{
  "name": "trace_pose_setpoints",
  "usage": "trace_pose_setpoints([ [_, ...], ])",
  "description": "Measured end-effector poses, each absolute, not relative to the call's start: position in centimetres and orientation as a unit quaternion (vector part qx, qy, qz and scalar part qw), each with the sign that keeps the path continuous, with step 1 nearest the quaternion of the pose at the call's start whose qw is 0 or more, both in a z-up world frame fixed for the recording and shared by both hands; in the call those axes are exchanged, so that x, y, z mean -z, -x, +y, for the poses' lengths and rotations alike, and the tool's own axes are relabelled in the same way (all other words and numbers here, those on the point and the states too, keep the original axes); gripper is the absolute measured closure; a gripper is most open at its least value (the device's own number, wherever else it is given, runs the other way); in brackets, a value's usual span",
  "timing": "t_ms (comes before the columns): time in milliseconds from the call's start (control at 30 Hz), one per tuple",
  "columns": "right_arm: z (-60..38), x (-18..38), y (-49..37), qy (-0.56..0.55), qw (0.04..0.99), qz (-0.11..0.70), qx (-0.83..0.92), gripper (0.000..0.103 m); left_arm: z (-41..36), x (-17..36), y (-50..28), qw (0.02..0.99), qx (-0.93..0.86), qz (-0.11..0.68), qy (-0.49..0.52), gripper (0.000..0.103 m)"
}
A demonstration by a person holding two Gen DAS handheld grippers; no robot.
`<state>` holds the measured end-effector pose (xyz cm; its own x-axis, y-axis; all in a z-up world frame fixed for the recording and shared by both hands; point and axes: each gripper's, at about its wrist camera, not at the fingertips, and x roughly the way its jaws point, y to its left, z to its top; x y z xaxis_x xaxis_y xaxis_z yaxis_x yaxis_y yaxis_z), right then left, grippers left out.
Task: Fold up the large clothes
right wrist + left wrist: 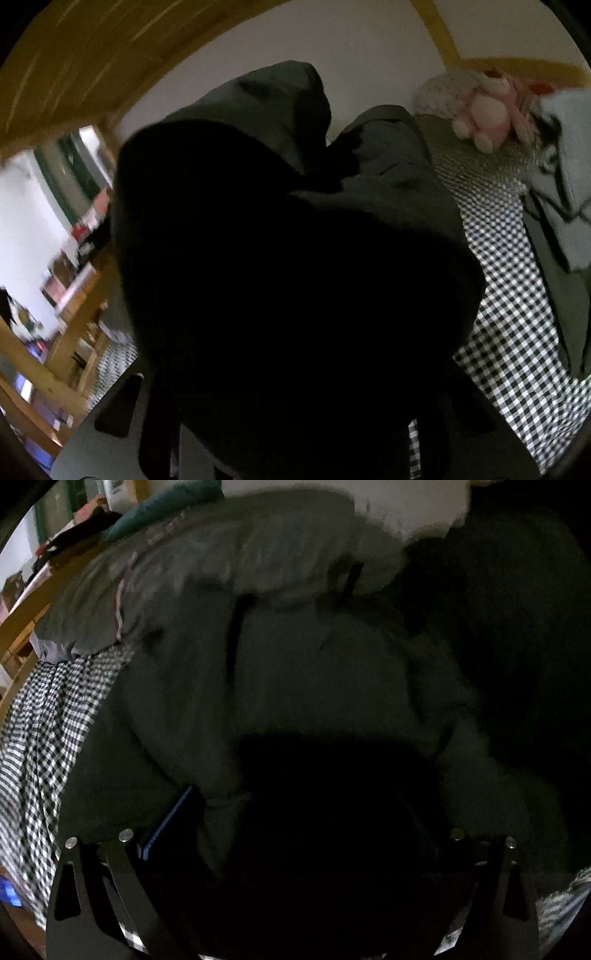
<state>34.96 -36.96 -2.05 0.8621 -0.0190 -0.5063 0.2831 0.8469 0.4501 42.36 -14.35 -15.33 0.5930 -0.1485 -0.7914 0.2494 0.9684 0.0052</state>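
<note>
Cloth of the dark green garment (303, 672) on the checked sheet (48, 738) hides your left gripper (295, 834) and right gripper (295, 406), so their grip can't be told.

In the right wrist view the dark green garment (295, 277) hangs right against the lens and hides the right gripper's fingers entirely, so its grip cannot be read. Left of the garment, the wooden shelves (70, 314) are smeared by blur. In the left wrist view, shadow under the garment (295, 657) swallows the right finger of the left gripper (295, 834); whether cloth is pinched is unclear.
</note>
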Motion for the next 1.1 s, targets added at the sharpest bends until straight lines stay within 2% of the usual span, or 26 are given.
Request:
trace_pose_setpoints([
  [100, -34.5, 1.6, -35.9, -0.232, 0.935, 0.256, 0.08, 0.071, -10.2, 12.5, -40.4, 0.925, 0.103, 0.367, -0.006, 0.005],
  [167, -33.0, 0.9, -36.4, -0.21, 0.94, 0.257, 0.075, 0.071, -7.8, 12.4, -40.7, 0.936, 0.06, 0.347, -0.002, 0.005],
  [200, -32.4, 0.7, -36.8, -0.198, 0.943, 0.257, 0.073, 0.071, -6.3, 13.4, -41.7, 0.936, 0.039, 0.35, -0.007, 0.005],
  [300, -29.3, 0.9, -37.4, -0.161, 0.95, 0.26, 0.065, 0.07, -4.7, 18.9, -44.8, 0.899, 0.056, 0.433, -0.019, 0.005],
  [367, -26.8, 1.0, -37.9, -0.138, 0.954, 0.261, 0.058, 0.069, -2.4, 20.9, -45.7, 0.89, 0.113, 0.437, 0.067, 0.004],
  [400, -25.4, 1.0, -38.1, -0.13, 0.954, 0.263, 0.052, 0.068, -1.5, 21.3, -46.1, 0.88, 0.128, 0.447, 0.098, 0.004],
  [500, -21.2, 2.1, -39.9, -0.083, 0.956, 0.279, 0.04, 0.067, -0.7, 21.1, -46.6, 0.872, 0.156, 0.454, 0.099, 0.004],
  [633, -14.4, 5.1, -41.9, 0.015, 0.95, 0.311, 0.027, 0.065, 4.0, 20.2, -45.3, 0.883, 0.128, 0.411, 0.187, 0.004],
  [700, -11.9, 6.8, -42.3, 0.068, 0.944, 0.322, 0.009, 0.065, 7.1, 19.1, -44.1, 0.877, 0.123, 0.396, 0.242, 0.005],
  [800, -9.7, 9.5, -42.6, 0.134, 0.933, 0.335, -0.003, 0.062, 8.6, 16.5, -44.5, 0.863, 0.158, 0.434, 0.207, 0.005],
  [900, -9.3, 11.7, -43.6, 0.164, 0.926, 0.34, 0.009, 0.062, 10.1, 11.1, -42.2, 0.907, 0.119, 0.377, 0.147, 0.005],
  [967, -8.7, 13.0, -43.7, 0.186, 0.922, 0.339, 0.016, 0.061, 11.6, 7.5, -41.4, 0.923, 0.1, 0.335, 0.163, 0.005],
  [1033, -8.3, 13.9, -43.9, 0.21, 0.917, 0.339, 0.02, 0.061, 11.8, 3.0, -41.7, 0.928, 0.143, 0.29, 0.186, 0.005],
  [1100, -6.9, 13.7, -43.6, 0.22, 0.913, 0.343, 0.011, 0.056, 8.6, -0.4, -43.5, 0.922, 0.214, 0.29, 0.142, 0.005],
])
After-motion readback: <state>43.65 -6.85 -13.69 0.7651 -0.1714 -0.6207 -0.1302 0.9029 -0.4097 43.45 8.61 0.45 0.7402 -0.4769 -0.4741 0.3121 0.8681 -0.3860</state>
